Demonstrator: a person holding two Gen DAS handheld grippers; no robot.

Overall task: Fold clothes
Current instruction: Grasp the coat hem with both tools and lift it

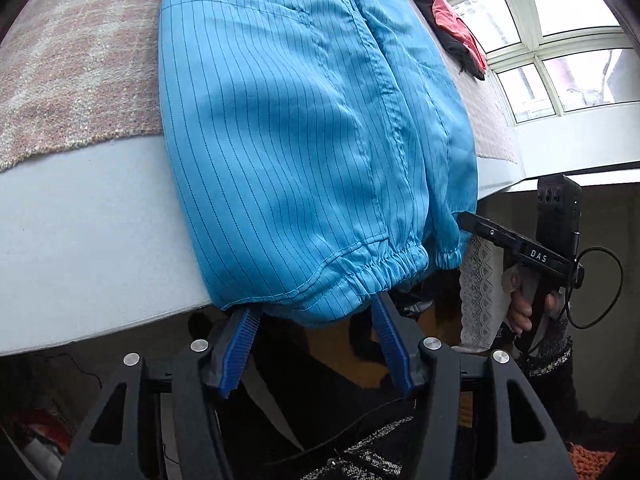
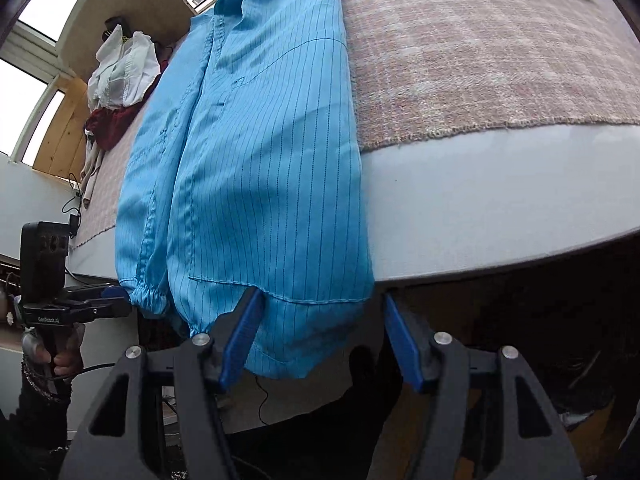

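Note:
A bright blue pinstriped garment lies lengthwise on the bed, its elastic hem hanging over the near edge; it also shows in the right wrist view. My left gripper is open, its blue pads on either side of the hanging hem, not clamped. My right gripper is open, its jaws astride the garment's other hem corner. The right gripper also shows in the left wrist view, close beside the gathered cuff. The left gripper also shows in the right wrist view, next to the cuff.
A pinkish woven blanket covers the grey mattress. A red and black garment lies at the far end. White and dark red clothes are piled near a wooden frame. Windows stand behind. Floor and cables are below the bed edge.

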